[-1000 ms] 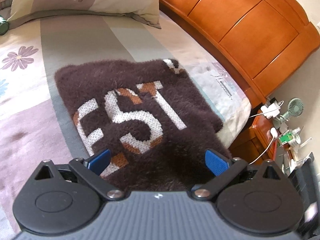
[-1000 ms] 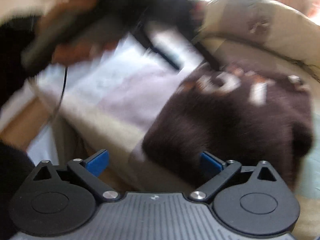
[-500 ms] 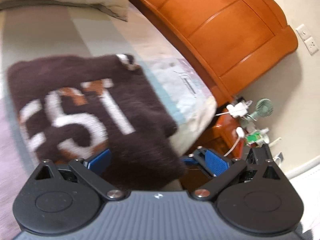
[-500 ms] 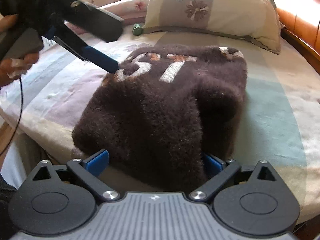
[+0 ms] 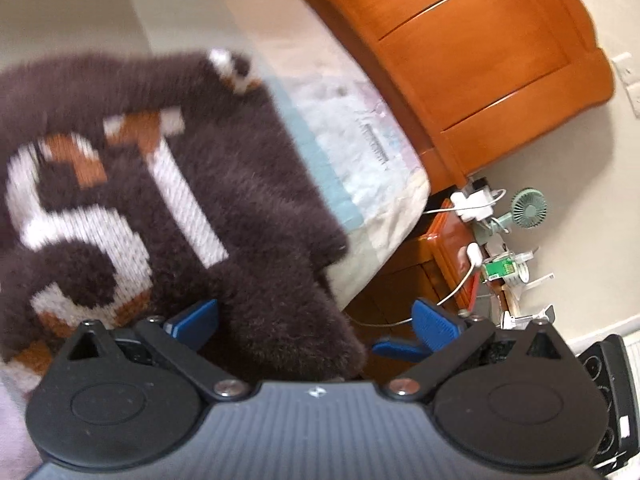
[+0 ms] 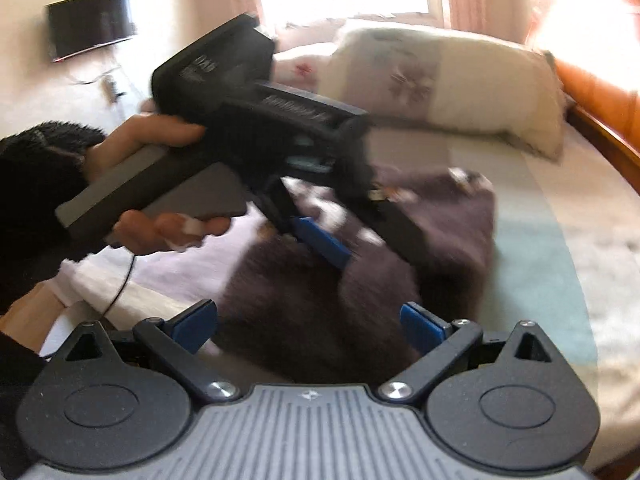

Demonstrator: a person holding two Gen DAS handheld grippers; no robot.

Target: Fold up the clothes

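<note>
The sweater [image 5: 248,216] is thick, fuzzy dark-brown knit with flatter white and orange knitted letters. The bed [image 5: 360,152] wears smooth matt printed cloth. The headboard [image 5: 460,60] is glossy varnished orange wood. The left gripper [image 5: 316,320] is matt black plastic with a ribbed grey body, shiny metal screws and blue textured fingers [image 5: 434,322].

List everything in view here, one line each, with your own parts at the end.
sweater: 1, dark brown with white and orange letters, folded on the bed
bed: 1, pale striped cover
pillow: 1, cream with flowers, head of bed
headboard: 1, orange wood
nightstand: 1, orange wood, beside the bed
fan: 1, green, on nightstand
screen: 1, black, on wall
left gripper: open, over the sweater's corner
right gripper: open, near the sweater's edge
hand: 1, holding the left gripper
</note>
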